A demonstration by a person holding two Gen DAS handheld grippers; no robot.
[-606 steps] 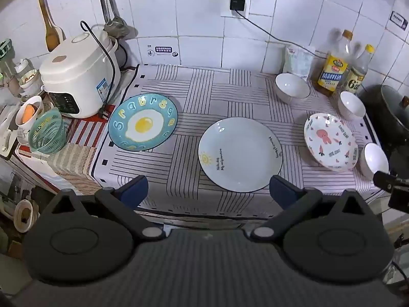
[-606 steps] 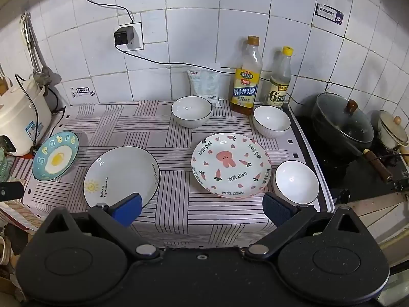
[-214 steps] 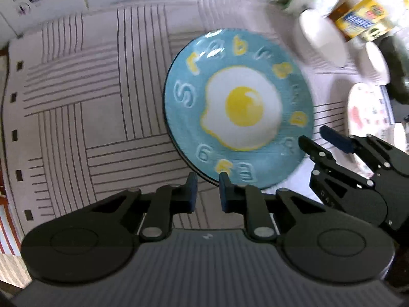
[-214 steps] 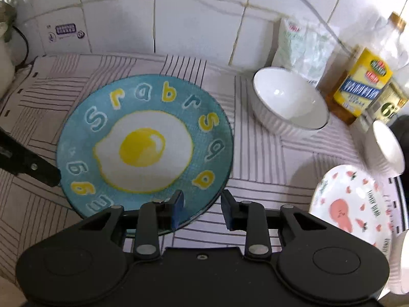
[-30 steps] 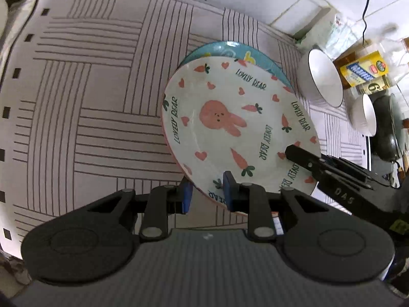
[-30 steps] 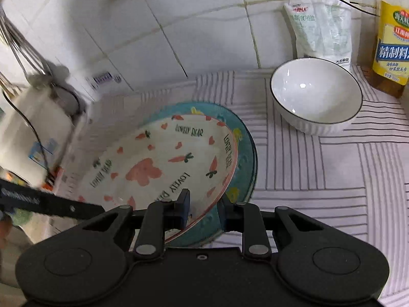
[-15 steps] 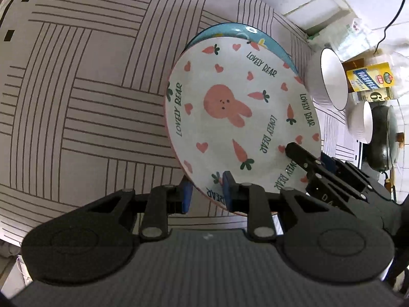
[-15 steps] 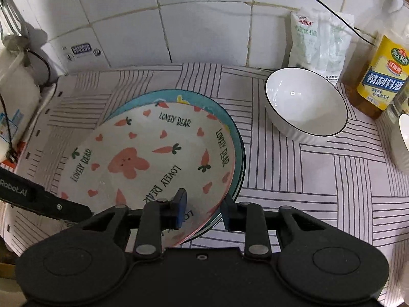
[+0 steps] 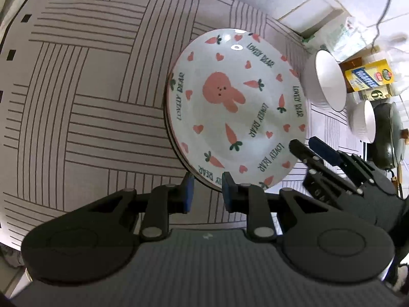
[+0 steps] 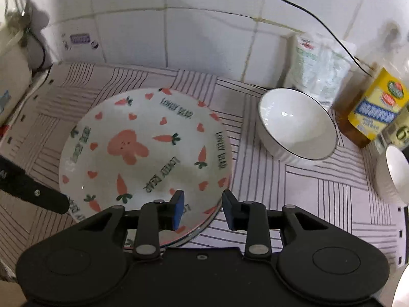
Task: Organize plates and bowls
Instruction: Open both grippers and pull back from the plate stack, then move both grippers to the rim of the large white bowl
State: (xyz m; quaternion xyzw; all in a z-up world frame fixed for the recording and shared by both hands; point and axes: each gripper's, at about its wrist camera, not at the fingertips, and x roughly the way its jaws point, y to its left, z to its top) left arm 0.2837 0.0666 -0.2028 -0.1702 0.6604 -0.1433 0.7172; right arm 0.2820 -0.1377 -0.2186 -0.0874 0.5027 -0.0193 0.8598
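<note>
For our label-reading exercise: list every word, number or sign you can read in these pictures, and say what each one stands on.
"LOVELY BEAR": repeated around the rabbit plate.
"6": on the far bottle's label.
Yellow bottle label: too blurred to read.
White packet: print too blurred.
Wall sticker: too small to read.

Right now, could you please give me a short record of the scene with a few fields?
surface: striped cloth on the counter
stack: rabbit plate on top, other plates' rims showing beneath at the near edge
left gripper: shut on the rabbit plate's near rim
right gripper: jaws have just been opening; plate rim between them, pads off it
bowls: one bowl right of the stack, apart from it; a second bowl at the right edge
behind bowls: bag, bottle by the tiled wall
</note>
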